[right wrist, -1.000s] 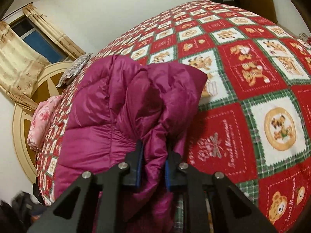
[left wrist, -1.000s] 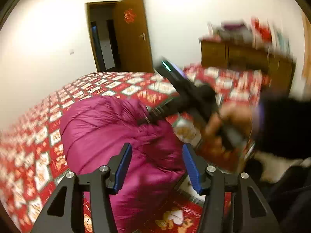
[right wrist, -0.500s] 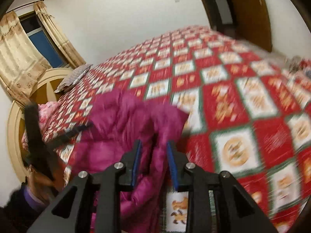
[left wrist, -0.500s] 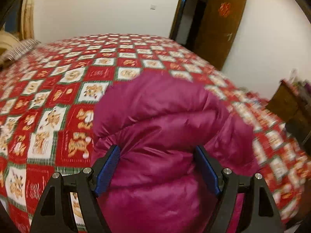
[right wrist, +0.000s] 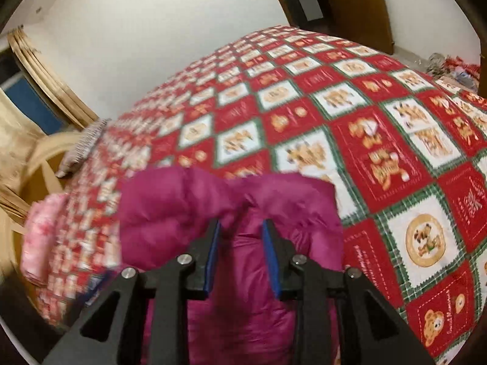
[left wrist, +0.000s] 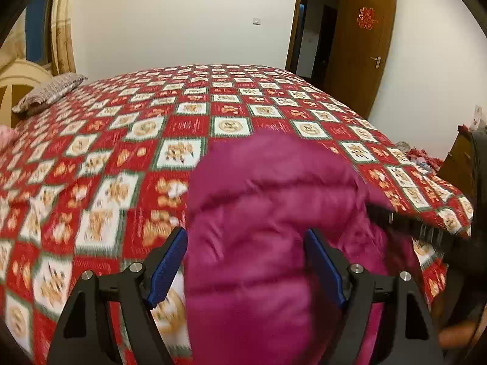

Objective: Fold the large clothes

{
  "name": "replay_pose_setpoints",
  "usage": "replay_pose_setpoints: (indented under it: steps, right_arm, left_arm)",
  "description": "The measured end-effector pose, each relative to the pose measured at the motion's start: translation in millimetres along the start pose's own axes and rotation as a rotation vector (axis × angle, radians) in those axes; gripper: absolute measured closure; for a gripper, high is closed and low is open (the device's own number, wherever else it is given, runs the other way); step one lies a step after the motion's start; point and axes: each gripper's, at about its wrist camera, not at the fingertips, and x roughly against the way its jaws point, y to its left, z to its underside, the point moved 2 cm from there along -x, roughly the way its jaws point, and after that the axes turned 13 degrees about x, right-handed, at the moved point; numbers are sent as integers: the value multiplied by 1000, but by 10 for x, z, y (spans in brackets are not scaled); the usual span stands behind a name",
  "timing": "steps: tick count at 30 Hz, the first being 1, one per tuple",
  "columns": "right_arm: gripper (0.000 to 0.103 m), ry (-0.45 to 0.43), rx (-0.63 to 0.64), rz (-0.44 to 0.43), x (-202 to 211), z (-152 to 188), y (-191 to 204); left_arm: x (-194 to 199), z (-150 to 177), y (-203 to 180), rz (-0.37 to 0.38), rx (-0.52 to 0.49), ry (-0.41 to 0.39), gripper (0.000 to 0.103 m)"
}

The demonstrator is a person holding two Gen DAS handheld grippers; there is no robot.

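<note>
While both claws straddled it, the magenta puffer jacket [left wrist: 274,213] lay bunched on the bed's near edge.

Nearest, the left claw [left wrist: 245,266] stood spread wide around a thick fold, its pads apart from the fabric; the right claw [right wrist: 240,255] was narrower, with jacket between its blue pads, though whether they pressed it I cannot tell. Beyond, the red checked bedspread [left wrist: 182,112] ran to a grey pillow [left wrist: 48,91] and a brown door [left wrist: 362,45].

A red, white and green patchwork quilt [left wrist: 127,158] covers the bed. A striped grey pillow [left wrist: 48,91] lies by the cream headboard [left wrist: 18,76], with pink fabric [right wrist: 42,237] nearby. A brown door [left wrist: 362,45] with a red emblem [left wrist: 367,18] stands open. A wooden cabinet [left wrist: 459,164] sits right.
</note>
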Motion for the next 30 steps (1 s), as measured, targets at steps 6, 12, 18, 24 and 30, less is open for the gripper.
replay_pose_setpoints:
  steps: [6,12,18,24,30]
  right_arm:
    - [74,-61,93,40,-121,110,-3]
    - [74,-61,96,46,-222,197,-75]
    - [74,-10,111,41,-391,146,-97]
    - [73,-3,106,14,-522,101,-157]
    - [74,1,102,15,-511,92,-159]
  left_arm:
    - [-378,-264,-218,-49,-54,12,23]
    - [-777,-136,-218,-78,-31,60,6]
    - [-1010,-97,-181,-97,6,96,1]
    - [-1188,-89,-189,-127,14,107,1]
    - [-1195,-62,-219,-150,-10,100,1]
